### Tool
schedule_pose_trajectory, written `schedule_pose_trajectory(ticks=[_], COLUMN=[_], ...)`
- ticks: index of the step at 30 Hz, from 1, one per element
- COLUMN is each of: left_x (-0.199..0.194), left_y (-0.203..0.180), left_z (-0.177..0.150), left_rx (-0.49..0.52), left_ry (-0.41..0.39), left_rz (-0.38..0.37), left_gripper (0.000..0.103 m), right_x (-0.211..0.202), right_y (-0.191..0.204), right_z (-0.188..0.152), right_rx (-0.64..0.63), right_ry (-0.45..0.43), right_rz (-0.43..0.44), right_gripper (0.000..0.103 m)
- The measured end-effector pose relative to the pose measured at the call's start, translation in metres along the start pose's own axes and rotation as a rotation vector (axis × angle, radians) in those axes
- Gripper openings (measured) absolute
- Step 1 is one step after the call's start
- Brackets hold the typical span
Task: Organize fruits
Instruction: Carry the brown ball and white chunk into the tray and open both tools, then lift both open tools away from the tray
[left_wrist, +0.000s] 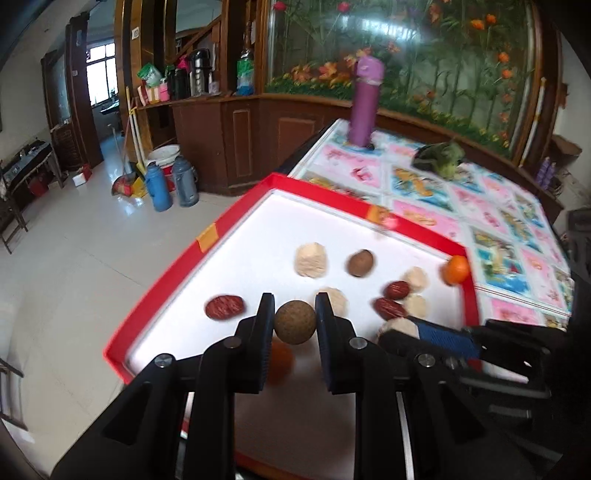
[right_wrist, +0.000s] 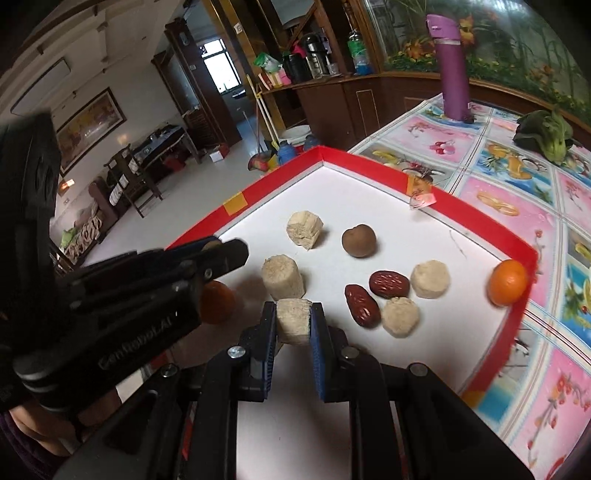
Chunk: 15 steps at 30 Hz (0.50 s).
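The brown round fruit (left_wrist: 295, 322) sat pinched between the pads of the left tool (left_wrist: 295, 314), above the white floor of the red-rimmed tray (left_wrist: 236, 212). The pale cut chunk (right_wrist: 293, 320) was clamped likewise in the right tool (right_wrist: 293, 321), just above the tray near a second pale cylinder (right_wrist: 282, 277).

Risk, judged: the round fruit offered only small contact patches and could roll out of the pads; the chunk looked crumbly and might break. The two tools hung close together and could collide. Loose dates (right_wrist: 389, 284) and an orange (right_wrist: 508, 282) lay near.
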<state>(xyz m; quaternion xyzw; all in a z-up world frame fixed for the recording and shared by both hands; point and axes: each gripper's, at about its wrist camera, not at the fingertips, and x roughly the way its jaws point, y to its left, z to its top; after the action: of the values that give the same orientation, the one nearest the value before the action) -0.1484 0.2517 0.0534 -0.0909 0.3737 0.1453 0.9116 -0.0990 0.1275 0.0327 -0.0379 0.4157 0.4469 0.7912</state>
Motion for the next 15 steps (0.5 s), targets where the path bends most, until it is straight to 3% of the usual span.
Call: schedule_pose_trajectory(ticks=[9,13,15], left_x=[0.025,0.028,0.025], left_y=[0.006,0.005,0.005], left_z=[0.010,0.007,0.006], left_rx=[-0.028,-0.033,-0.036], left_ry=[0.058,0.073,0.075], left_rz=[0.009,0.041,0.066], left_gripper=[0.024,0.025,0.038], right_x=[-0.001,-0.010,-0.020], right_y=[0.004,0.002,0.003], right_z=[-0.002,-0.001,-0.003], right_rx=[0.004,0.000,-0.002], right_ry=[0.017,0.001,-0.020], right_rz=[-0.038,-0.041,-0.043], right_gripper=[0.019,0.040,0.043])
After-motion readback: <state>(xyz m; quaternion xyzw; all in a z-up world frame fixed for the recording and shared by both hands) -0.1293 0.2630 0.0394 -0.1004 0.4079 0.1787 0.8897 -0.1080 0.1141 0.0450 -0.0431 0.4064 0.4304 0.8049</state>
